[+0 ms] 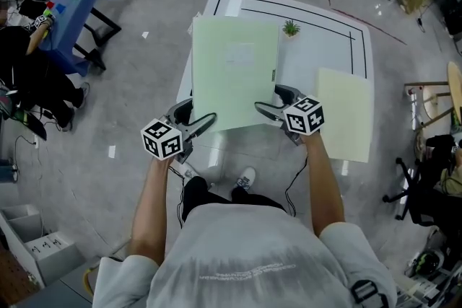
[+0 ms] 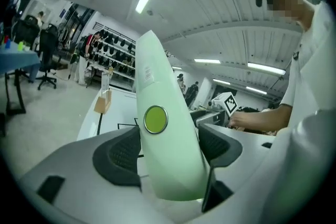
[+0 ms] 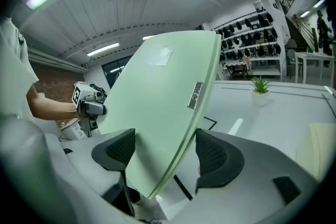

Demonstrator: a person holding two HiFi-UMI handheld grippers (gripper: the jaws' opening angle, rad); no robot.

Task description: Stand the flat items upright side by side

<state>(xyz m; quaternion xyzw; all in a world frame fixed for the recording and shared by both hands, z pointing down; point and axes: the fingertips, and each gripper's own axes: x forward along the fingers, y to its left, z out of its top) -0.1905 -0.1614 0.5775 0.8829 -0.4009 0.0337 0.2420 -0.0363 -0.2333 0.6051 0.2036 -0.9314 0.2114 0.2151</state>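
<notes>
Flat items: two.

Pale green folder (image 1: 234, 72) is held up over the near edge of the white table (image 1: 317, 47), broad face tilted toward the head camera. Its lower edge is carried by the tools, one at each bottom corner.

Pale yellow flat item (image 1: 345, 115) lies flat on the right part of the table, well apart from the folder, with nothing touching it.

Grippers: two, both on the same folder.
- Left gripper (image 1: 195, 114): both pads press the folder's lower left corner, which stands on edge between them. One round green disc (image 2: 155, 119) shows on that edge.
- Right gripper (image 1: 276, 101): jaws set wide, with the folder slanting across the gap and meeting a pad on each side (a pinch, though a broad one). One small dark label (image 3: 195, 95) sits on the folder's edge above the jaws.

Other things on the table: one small potted plant (image 1: 291, 28) at the far side, inside one black outlined rectangle (image 1: 354, 36).

Neither flat item stands upright on the table.
</notes>
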